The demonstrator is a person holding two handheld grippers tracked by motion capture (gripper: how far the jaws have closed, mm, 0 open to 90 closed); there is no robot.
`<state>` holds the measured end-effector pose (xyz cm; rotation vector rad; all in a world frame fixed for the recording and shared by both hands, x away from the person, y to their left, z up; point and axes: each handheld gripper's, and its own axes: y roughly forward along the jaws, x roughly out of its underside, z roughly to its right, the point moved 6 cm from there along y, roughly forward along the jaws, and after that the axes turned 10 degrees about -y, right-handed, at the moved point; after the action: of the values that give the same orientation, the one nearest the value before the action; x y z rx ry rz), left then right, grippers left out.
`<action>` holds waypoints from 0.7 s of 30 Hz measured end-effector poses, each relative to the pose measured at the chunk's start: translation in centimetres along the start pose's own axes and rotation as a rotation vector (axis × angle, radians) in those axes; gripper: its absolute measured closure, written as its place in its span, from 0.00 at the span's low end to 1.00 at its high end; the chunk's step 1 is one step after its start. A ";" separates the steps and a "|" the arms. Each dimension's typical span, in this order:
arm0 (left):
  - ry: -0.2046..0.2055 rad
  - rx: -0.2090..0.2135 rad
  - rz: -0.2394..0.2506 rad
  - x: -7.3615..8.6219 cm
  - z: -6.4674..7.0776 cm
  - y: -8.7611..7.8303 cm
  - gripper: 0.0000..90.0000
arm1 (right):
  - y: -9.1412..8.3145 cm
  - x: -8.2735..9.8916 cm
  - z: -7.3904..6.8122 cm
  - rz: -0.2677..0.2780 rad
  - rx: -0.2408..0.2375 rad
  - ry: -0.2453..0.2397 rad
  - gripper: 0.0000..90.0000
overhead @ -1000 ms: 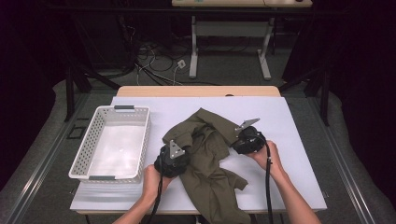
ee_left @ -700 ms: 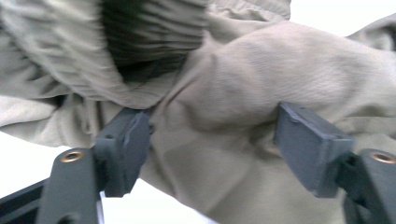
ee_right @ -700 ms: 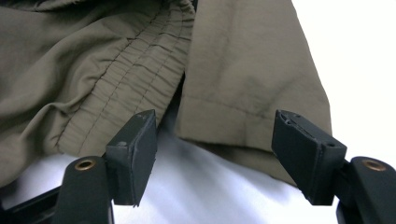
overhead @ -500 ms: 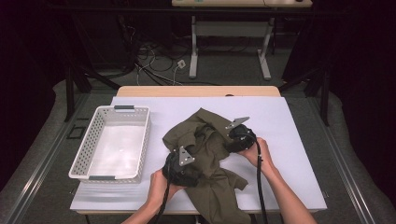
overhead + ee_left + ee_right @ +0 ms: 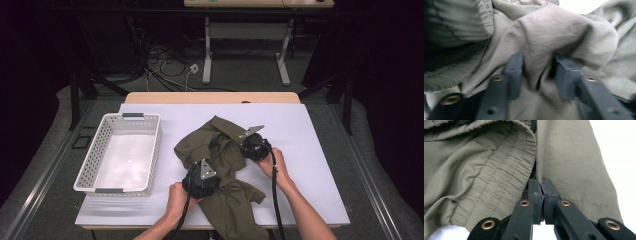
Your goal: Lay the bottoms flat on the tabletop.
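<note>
the white basket [image 5: 120,152] sits at the left of the table [image 5: 310,150], apart from the cloth. just right of it lies the olive garment [image 5: 220,150], rumpled in the middle of the table, with one leg trailing toward the near edge and over it.

the left gripper [image 5: 201,181] has moved in from the garment's left edge onto the cloth over the last second. its fingers [image 5: 514,72] have just been closing, and in the left gripper view they stand narrowed around a raised fold of fabric, the pads pressing into it on both sides.

the right gripper [image 5: 254,145] has crept slightly inward along the garment's right side. its fingers [image 5: 535,195] have also just been closing and now meet on a thin edge of cloth beside the gathered elastic waistband [image 5: 499,185].

with both pinches made, the garment looks ready to be lifted or spread, probably for folding.

its long axis runs from the far centre of the table toward the near edge, leaning a little to the right, with the waistband in the middle part between the two grippers and the leg end nearest the person.
</note>
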<state>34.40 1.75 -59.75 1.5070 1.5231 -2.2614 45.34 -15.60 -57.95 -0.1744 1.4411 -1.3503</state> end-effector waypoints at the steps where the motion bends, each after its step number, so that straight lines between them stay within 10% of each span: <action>1: 0.006 -0.011 0.017 0.0 -0.1 0.0 0.87 | -0.1 0.1 0.0 -0.015 0.002 0.004 0.98; 21: -0.010 -0.054 -0.036 0.2 -3.4 -3.1 0.97 | -1.9 2.7 1.5 -0.035 0.017 0.057 0.97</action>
<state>35.07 5.89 -57.96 1.4637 1.6078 -2.2242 44.33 -19.11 -57.69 -0.1519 1.4790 -1.4059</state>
